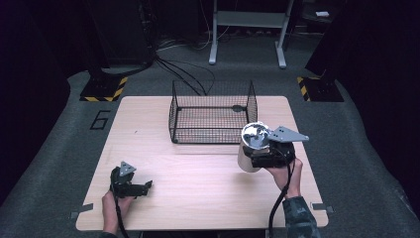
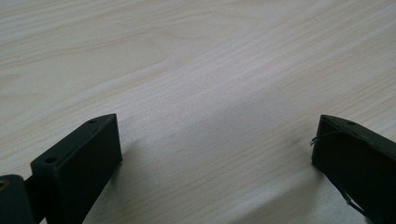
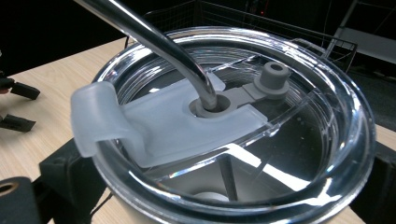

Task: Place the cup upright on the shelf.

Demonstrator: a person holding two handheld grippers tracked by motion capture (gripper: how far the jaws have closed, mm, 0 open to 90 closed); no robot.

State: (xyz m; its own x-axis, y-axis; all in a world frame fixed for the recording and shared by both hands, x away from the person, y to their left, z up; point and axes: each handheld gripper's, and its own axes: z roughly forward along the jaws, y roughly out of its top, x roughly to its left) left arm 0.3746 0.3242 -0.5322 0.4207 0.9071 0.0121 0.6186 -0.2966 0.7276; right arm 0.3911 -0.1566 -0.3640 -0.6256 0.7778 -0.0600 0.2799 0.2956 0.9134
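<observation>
High view: tumbler (image 1: 249, 147) clamped in right hand-held gripper (image 1: 257, 154), beside wire basket (image 1: 212, 113).

In the right gripper view the straw (image 3: 154, 42) runs off the top edge, and the cup (image 3: 233, 140) hides its tool's jaws and is cut off below its lid.

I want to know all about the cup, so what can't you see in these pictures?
- What is inside the cup: in the right gripper view the clear lid glares and the bottom edge cuts it off.
- The straw top: cut off by the top edge there.
- Right gripper jaws: in the high view its own body hides them.
- Basket contents: its mesh is too fine and dark in the high view.
</observation>
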